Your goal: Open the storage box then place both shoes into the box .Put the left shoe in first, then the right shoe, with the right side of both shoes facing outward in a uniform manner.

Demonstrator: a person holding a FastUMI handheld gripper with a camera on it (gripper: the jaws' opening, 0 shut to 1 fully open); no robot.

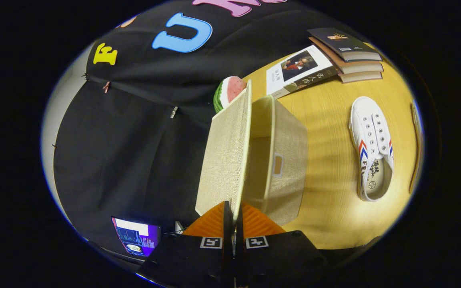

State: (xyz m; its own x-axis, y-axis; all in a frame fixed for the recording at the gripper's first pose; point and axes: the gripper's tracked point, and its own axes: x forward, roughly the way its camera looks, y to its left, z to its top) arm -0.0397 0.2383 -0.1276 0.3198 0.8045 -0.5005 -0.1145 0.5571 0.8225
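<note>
My gripper (235, 209) is shut on the edge of the beige fabric lid (224, 152), which both fingers pinch. The lid stands swung up from the storage box (288, 160), so the box's inside shows just beyond the fingers. The box sits on the wooden table (330, 200). A white canvas shoe (371, 148) with red and blue stripes lies on the table beside the box, well apart from it, with its opening showing. A thin pale strip (415, 148) shows past the shoe; what it is I cannot tell.
A white-covered book (298, 70) and a stack of three books (348, 54) lie on the table beyond the box. A watermelon-slice toy (228, 92) sits behind the lid. A lit screen (136, 236) glows below the black cloth wall.
</note>
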